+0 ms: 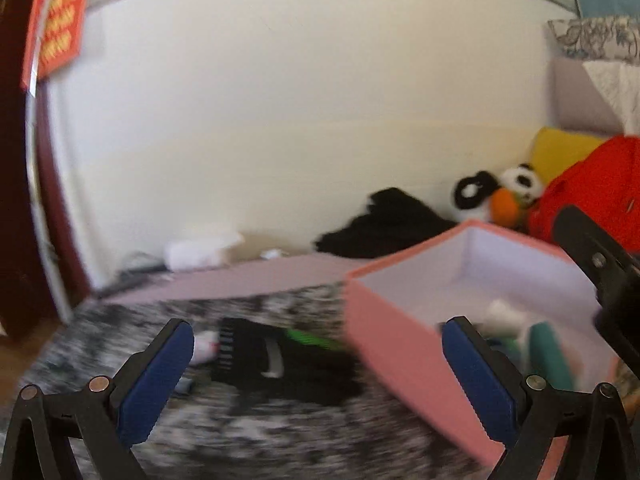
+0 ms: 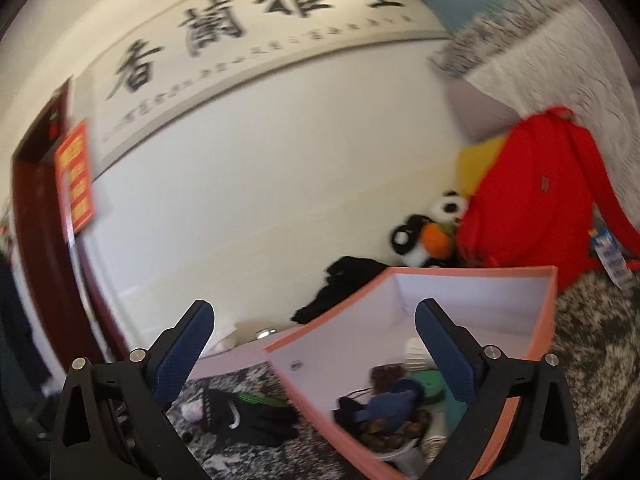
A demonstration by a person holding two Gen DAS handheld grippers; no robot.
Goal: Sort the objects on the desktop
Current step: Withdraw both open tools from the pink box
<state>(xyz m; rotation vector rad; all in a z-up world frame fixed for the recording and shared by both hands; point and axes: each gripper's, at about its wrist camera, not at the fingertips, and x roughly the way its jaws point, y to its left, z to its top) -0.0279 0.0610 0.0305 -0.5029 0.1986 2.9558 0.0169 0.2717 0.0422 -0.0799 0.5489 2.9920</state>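
A pink box (image 1: 384, 332) with a white inside stands on the speckled black-and-white cover; it also shows in the right wrist view (image 2: 472, 276). It holds several small things, among them a blue soft item (image 2: 394, 404) and a green round item (image 2: 430, 384). A black glove (image 1: 280, 364) with a white logo lies left of the box, and shows in the right wrist view (image 2: 240, 416). My left gripper (image 1: 316, 364) is open and empty above the glove and the box's left wall. My right gripper (image 2: 314, 350) is open and empty above the box.
A red backpack (image 2: 536, 200), a panda plush (image 2: 424, 236) and a black cloth (image 2: 344, 288) lie against the white wall behind the box. A small white item (image 1: 204, 346) lies left of the glove. A dark door frame (image 2: 44, 264) stands at the left.
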